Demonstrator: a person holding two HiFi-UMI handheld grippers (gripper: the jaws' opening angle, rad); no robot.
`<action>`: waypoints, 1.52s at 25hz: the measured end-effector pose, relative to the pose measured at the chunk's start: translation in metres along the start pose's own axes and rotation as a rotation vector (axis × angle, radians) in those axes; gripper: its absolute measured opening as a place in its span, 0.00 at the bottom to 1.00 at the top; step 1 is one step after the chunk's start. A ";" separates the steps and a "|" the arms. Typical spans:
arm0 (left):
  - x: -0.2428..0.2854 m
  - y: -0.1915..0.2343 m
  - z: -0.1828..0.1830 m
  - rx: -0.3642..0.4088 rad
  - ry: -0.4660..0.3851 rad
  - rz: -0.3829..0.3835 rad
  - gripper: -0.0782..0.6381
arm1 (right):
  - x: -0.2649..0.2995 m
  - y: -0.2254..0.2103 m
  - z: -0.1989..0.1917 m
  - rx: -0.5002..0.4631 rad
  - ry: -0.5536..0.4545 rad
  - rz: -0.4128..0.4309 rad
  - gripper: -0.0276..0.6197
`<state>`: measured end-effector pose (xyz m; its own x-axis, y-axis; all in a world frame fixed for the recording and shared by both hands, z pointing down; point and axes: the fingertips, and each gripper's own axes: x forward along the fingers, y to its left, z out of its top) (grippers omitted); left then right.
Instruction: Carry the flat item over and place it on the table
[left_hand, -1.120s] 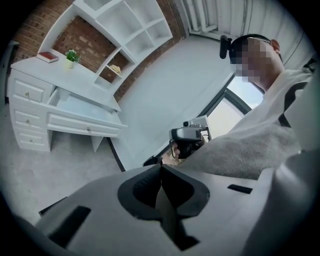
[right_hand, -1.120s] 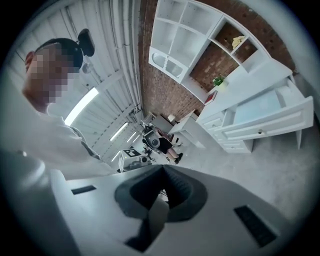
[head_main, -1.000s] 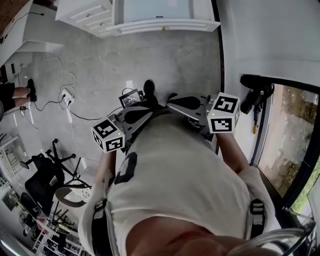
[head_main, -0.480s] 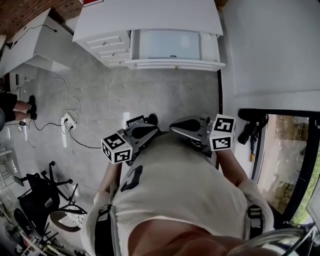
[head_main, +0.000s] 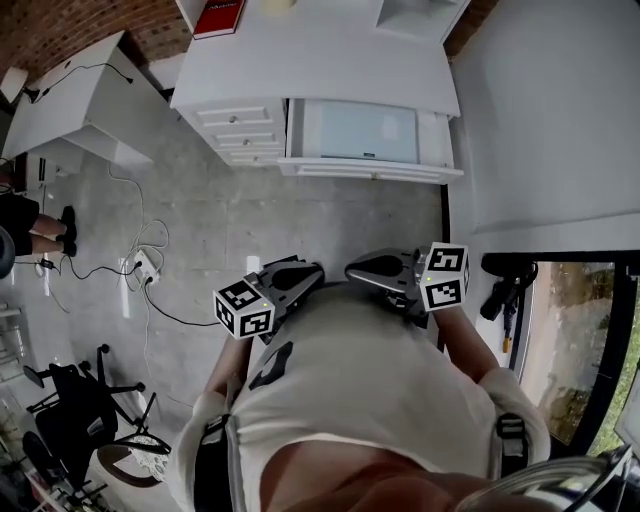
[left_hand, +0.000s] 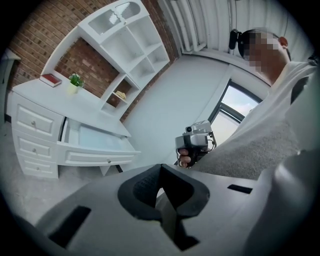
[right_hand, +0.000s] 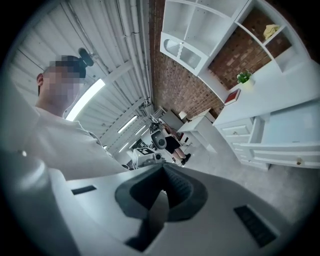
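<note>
The flat item (head_main: 350, 350) is a pale grey, rough-textured sheet lying against my chest; its far edge runs between the two grippers. My left gripper (head_main: 318, 272) and right gripper (head_main: 348, 270) point at each other, tips nearly touching, each shut on that edge. In the left gripper view a thin grey strip sits in the pinch of the left gripper (left_hand: 161, 167), and the sheet (left_hand: 260, 150) stretches away to the right gripper (left_hand: 195, 142). The right gripper (right_hand: 162, 167) shows a like strip. Ahead stands the white table (head_main: 320, 50) with drawers.
One wide drawer (head_main: 360, 130) of the table stands pulled out. A red book (head_main: 220, 18) lies on top. Cables and a power strip (head_main: 140, 265) cross the floor at left, near a black chair (head_main: 70, 420). A glass door (head_main: 570, 340) is at right.
The white table has come further into the head view and nearer, as I walk toward it. Both grippers keep their pinch and stay side by side at my chest.
</note>
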<state>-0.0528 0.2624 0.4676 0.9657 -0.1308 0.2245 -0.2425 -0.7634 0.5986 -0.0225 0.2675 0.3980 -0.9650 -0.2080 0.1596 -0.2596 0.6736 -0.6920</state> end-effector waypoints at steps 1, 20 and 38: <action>-0.004 0.003 0.000 -0.005 -0.003 -0.003 0.14 | 0.005 0.000 0.000 0.003 0.008 -0.004 0.06; -0.001 0.031 0.002 -0.042 -0.016 0.061 0.14 | 0.026 -0.040 -0.003 0.059 0.150 -0.030 0.06; 0.108 0.049 0.049 0.056 0.226 0.004 0.14 | -0.089 -0.137 0.060 0.298 -0.203 -0.133 0.06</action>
<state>0.0446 0.1799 0.4830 0.9177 0.0062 0.3972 -0.2349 -0.7978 0.5552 0.1015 0.1517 0.4361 -0.8890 -0.4360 0.1400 -0.3314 0.4016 -0.8538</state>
